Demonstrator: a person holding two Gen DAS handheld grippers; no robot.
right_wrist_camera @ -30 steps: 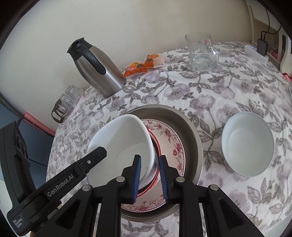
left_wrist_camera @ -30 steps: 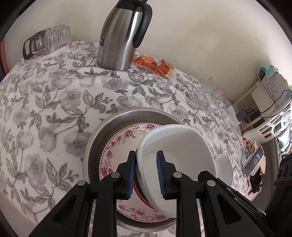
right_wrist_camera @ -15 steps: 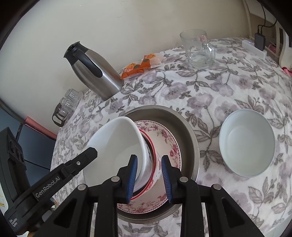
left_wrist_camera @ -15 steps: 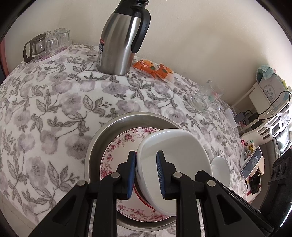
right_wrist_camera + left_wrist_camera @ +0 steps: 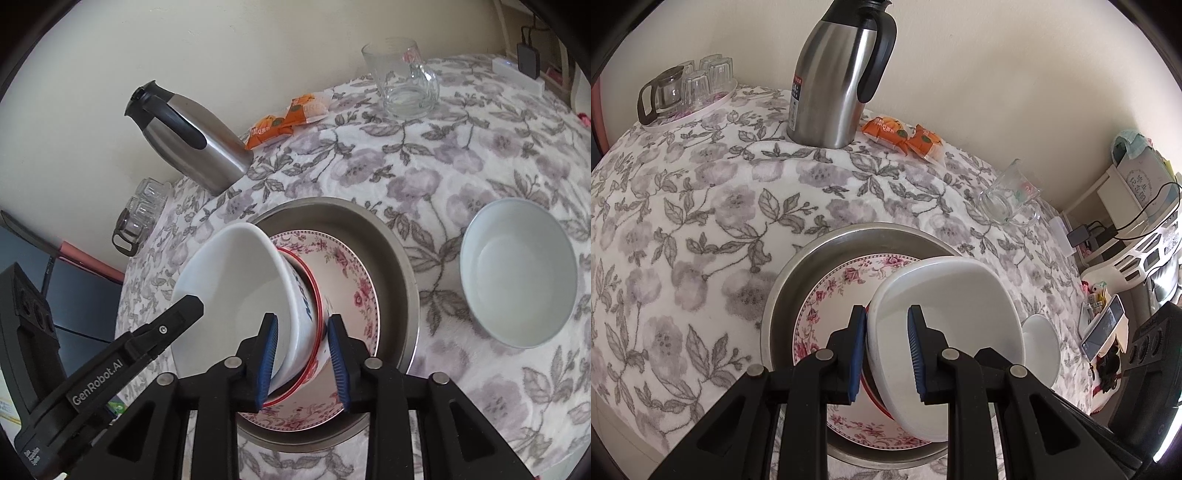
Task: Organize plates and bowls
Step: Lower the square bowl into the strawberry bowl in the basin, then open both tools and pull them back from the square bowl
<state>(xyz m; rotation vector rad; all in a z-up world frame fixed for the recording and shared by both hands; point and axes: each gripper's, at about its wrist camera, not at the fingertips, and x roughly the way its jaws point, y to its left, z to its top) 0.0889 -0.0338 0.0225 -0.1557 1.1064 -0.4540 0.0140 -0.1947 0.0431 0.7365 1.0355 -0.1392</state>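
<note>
white bowl (image 5: 945,332): tilted on edge over the steel basin (image 5: 798,273), mouth towards the left gripper's camera; lower rim rests down inside the stack; held this way, I judge, to lift it clear of the dishes below
left gripper (image 5: 886,350): pinching the near rim of the white bowl, one blue pad outside the wall, one inside; this grip carries the bowl
right gripper (image 5: 303,360): jaws have just been opening; they straddle the white bowl's wall and the red-rimmed bowl (image 5: 314,332) under it; right pad stands clear of the red-rimmed bowl, left pad sits at the white bowl's inner wall but contact cannot be confirmed; reads as letting go so the left alone takes the bowl
steel basin, contents: floral plate (image 5: 351,280) flat on the bottom; red-rimmed bowl with blue lettering on the plate; white bowl leaning on that
second white bowl (image 5: 517,273): upright and empty on the bench (image 5: 424,166), at 3 o'clock from the basin, well apart; probable spot for stacking bowls
bench, far side: steel carafe (image 5: 834,74) at 12 o'clock; orange packets (image 5: 901,136) just beside it; glass mug (image 5: 402,81) empty, at 1 o'clock; small glasses (image 5: 690,88) on a tray at 10 o'clock
risk: thin rim pinch on a tilted bowl; may slip or pivot
</note>
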